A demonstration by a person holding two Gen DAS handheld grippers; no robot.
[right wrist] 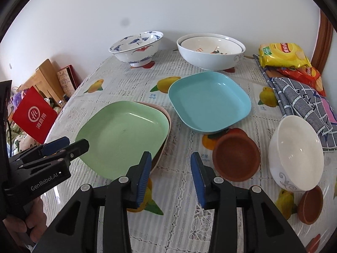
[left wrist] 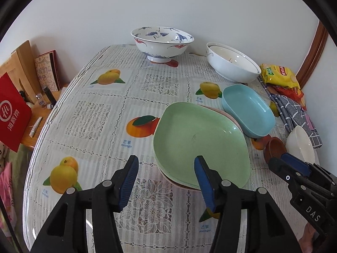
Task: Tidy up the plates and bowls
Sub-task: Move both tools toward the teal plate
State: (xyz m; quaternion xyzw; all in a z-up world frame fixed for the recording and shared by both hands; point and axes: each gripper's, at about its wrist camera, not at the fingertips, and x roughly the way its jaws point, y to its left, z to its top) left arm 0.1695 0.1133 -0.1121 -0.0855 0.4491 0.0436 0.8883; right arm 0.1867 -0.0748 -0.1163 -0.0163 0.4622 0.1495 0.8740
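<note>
**Both grippers spread above the stacked plates**

The left gripper (left wrist: 166,168) hangs with its jaws spread and nothing between them, its right pad over the near edge of the green plate (left wrist: 200,141). That plate sits on top of a pink plate (right wrist: 162,110), of which only a thin rim shows. The right gripper (right wrist: 171,166) is likewise parted and empty, poised above the tablecloth (left wrist: 101,109) between the green plate and a brown dish (right wrist: 236,158).

Just beyond, to the right, lies the blue plate (right wrist: 209,101), touching neither stack nor dish. A small white bowl (right wrist: 297,154) stands at the near right, with a second brown dish (right wrist: 310,204) beside it. At the far edge stand a blue-patterned bowl (left wrist: 162,42) and, to its right, two nested white bowls (right wrist: 210,50). Snack bags (right wrist: 282,54) and a checked cloth (right wrist: 299,99) lie along the right side.
</note>
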